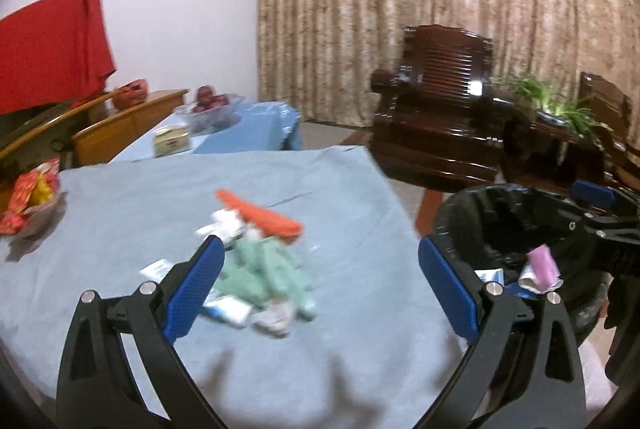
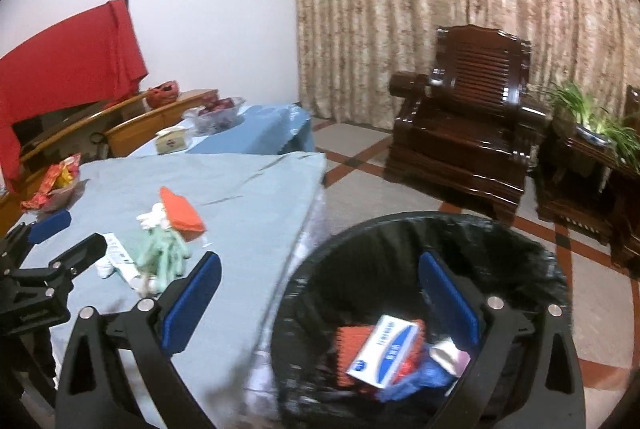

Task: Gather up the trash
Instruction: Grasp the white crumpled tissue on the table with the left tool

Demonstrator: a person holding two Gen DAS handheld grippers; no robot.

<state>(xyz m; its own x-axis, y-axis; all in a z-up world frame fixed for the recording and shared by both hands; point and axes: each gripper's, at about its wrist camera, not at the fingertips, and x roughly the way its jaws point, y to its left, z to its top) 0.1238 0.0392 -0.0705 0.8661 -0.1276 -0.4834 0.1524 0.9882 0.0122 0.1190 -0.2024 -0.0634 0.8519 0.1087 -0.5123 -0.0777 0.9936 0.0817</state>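
Hovering, jaws spread and empty, left gripper (image 1: pixel 320 285) over the trash pile (image 1: pixel 256 269) on the blue tablecloth (image 1: pixel 120 209), presumably lining up a grab. Waiting released, right gripper (image 2: pixel 320 305) above the black-lined bin (image 2: pixel 400 229), white box (image 2: pixel 384 349) lying inside.

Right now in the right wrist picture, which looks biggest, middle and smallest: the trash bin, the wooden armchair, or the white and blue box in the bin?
1. Trash bin, though it is nearest the camera.
2. Wooden armchair, farther off.
3. White and blue box.
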